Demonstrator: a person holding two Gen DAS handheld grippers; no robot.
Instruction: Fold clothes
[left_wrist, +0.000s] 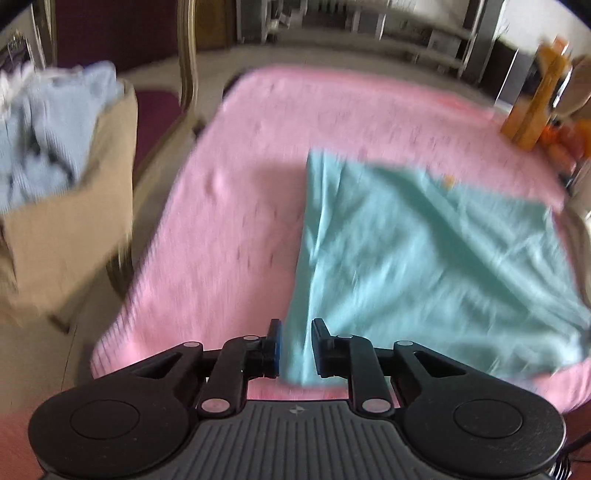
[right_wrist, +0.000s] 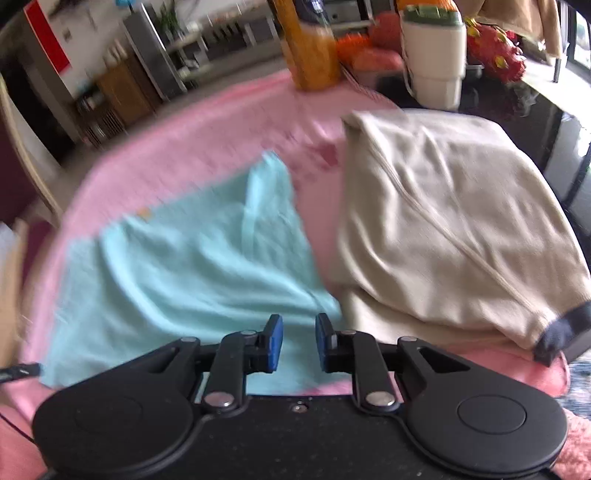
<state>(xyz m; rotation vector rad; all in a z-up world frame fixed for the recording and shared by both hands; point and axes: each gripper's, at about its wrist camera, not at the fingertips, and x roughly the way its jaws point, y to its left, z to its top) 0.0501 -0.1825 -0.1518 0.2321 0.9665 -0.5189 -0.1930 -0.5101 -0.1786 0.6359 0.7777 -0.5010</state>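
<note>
The left gripper (left_wrist: 295, 347) is pinching a near corner of the thin teal cotton garment (left_wrist: 424, 251); the right gripper (right_wrist: 298, 343) is hanging narrowly parted over its other near edge, cloth between the pads, grip uncertain. One loose corner risks dragging the fold askew. The pink-covered surface (left_wrist: 240, 184) is offering room leftward; a folded cream jacket (right_wrist: 443, 221) is crowding the right, bottles (right_wrist: 312, 48) lining the far edge.

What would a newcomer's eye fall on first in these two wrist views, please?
Probably the teal garment, spread over the pink blanket in the middle of both views, one edge rising between the left tool's fingers. Next, the folded beige garment to its right, and the box of blue clothes beyond the blanket's left edge.
</note>
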